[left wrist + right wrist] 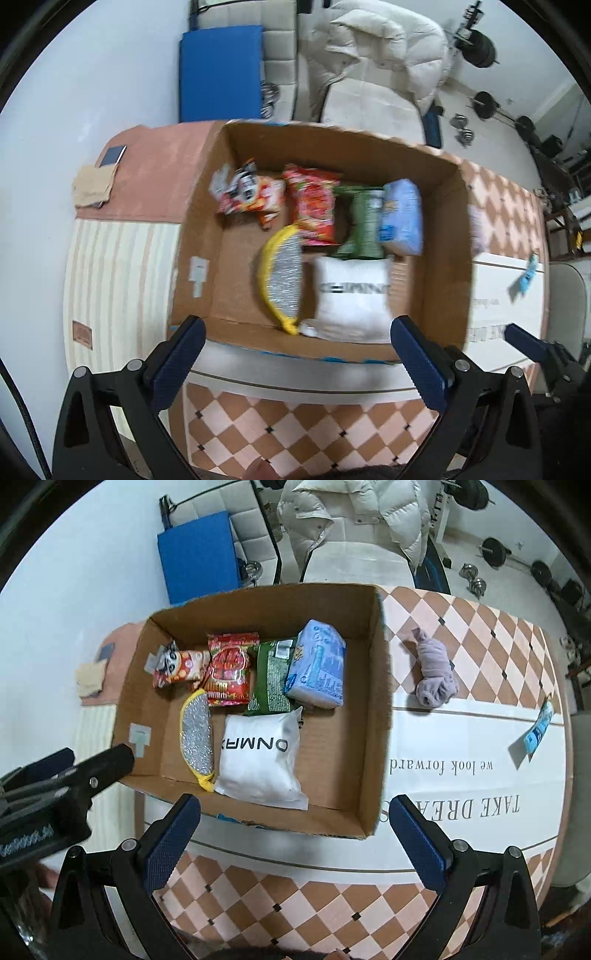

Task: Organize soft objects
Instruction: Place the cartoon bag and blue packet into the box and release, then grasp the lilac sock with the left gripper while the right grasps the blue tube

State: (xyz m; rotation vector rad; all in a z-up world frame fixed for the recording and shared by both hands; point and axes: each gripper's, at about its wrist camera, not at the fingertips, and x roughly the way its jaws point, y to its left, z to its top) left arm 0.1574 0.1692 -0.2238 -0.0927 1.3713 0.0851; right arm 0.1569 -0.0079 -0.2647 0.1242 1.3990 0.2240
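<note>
An open cardboard box [380, 701] [447, 236] stands on the table. In it lie a white pouch [258, 760] [351, 299], a yellow-rimmed silver scrubber [197, 734] [282, 277], a red snack bag [227, 668] [316, 203], a green packet [271, 679] [362, 221], a blue tissue pack [317, 664] [402, 218] and a cat-print bag [177, 662] [247, 192]. A rolled lilac cloth [434, 668] lies on the table right of the box. My left gripper [297, 350] and right gripper [293, 823] are both open and empty above the box's near wall.
A small blue packet [537, 731] [526, 277] lies near the table's right edge. A beige cloth [92, 184] and a dark card [112, 155] lie at the far left. A chair with a white jacket [354, 513] and a blue pad [221, 74] stand behind the table.
</note>
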